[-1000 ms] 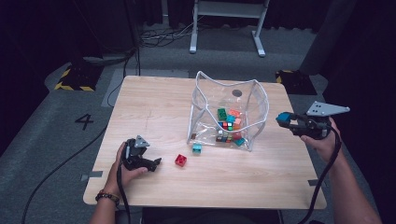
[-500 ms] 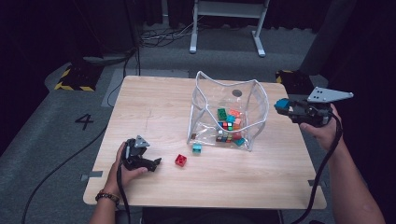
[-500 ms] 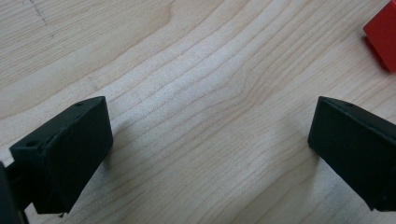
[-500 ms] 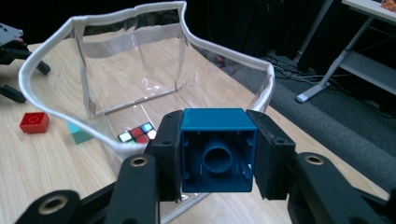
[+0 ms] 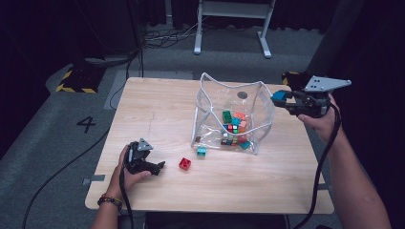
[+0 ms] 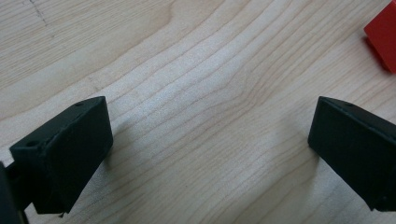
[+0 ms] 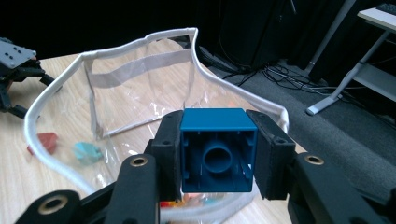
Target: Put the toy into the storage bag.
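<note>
Right gripper view shows the blue block [image 7: 218,150] clamped between the right gripper [image 7: 218,154] fingers, at the right rim of the clear bag [image 7: 140,93]. It seems light, stiff, slippery; hold its flat sides. Left gripper [image 5: 143,162] fingers stand apart on the surface [image 5: 157,109], near left.

High view down over table [image 5: 157,109]; 2 claw cameras close, sharing its wood.
</note>
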`<state>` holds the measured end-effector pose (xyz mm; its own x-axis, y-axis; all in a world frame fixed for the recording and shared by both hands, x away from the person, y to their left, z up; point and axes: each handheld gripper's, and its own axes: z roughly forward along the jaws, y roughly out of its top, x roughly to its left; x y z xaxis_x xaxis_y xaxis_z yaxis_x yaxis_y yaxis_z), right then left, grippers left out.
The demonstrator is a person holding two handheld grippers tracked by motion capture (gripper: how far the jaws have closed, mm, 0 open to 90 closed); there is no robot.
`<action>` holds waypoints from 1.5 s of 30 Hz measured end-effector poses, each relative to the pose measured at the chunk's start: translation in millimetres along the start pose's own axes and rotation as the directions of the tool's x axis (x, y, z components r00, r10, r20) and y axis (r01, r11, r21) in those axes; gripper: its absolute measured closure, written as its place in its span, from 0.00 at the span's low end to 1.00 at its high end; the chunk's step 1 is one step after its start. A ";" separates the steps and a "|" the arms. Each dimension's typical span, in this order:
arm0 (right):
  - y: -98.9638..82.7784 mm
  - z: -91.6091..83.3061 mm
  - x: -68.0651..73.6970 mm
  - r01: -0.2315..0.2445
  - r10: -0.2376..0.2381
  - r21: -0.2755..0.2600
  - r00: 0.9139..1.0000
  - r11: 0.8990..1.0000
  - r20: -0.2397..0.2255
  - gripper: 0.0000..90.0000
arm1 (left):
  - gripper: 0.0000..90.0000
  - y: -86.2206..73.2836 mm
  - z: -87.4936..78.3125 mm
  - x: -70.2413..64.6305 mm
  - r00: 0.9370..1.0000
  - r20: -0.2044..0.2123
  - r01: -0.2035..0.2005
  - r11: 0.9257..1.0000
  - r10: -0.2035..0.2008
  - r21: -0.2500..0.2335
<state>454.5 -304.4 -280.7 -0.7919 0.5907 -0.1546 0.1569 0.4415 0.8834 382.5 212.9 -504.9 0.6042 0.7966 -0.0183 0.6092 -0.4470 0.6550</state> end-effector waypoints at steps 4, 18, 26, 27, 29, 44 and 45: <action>6.4 13.4 -3.4 -0.010 0.010 0.000 1.000 1.000 -0.007 0.66 | 0.00 0.0 -0.1 0.0 1.000 -0.001 0.001 1.000 -0.001 0.001; 18.3 57.8 -4.9 0.001 0.003 0.064 0.998 0.998 -0.062 0.66 | 0.00 0.0 0.0 0.0 1.000 0.000 0.000 1.000 0.000 0.000; 23.1 82.6 -5.4 0.014 -0.002 0.115 0.995 0.993 -0.104 0.66 | 0.00 0.0 0.0 0.0 1.000 0.000 -0.001 1.000 0.001 0.000; 24.0 85.4 -5.4 0.022 -0.008 0.128 0.995 0.992 -0.103 0.66 | 0.00 0.0 0.0 0.0 1.000 0.000 0.000 1.000 0.000 0.000; 25.5 90.5 -4.5 0.040 -0.023 0.154 0.993 0.987 -0.113 0.66 | 0.00 0.0 0.0 0.0 1.000 -0.001 -0.001 1.000 0.001 0.000; 21.5 114.2 1.9 0.153 -0.098 0.285 0.975 0.946 -0.198 0.66 | 0.00 0.0 0.0 0.0 1.000 0.000 0.000 1.000 0.000 0.000; 20.5 115.3 1.4 0.170 -0.111 0.298 0.973 0.939 -0.204 0.66 | 0.00 0.0 0.0 0.0 1.000 -0.001 0.000 1.000 0.000 0.000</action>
<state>524.7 -216.7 -313.8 -0.9083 0.3874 -0.1581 0.1887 0.7165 0.6716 382.5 212.9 -504.9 0.6040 0.7968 -0.0178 0.6092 -0.4471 0.6550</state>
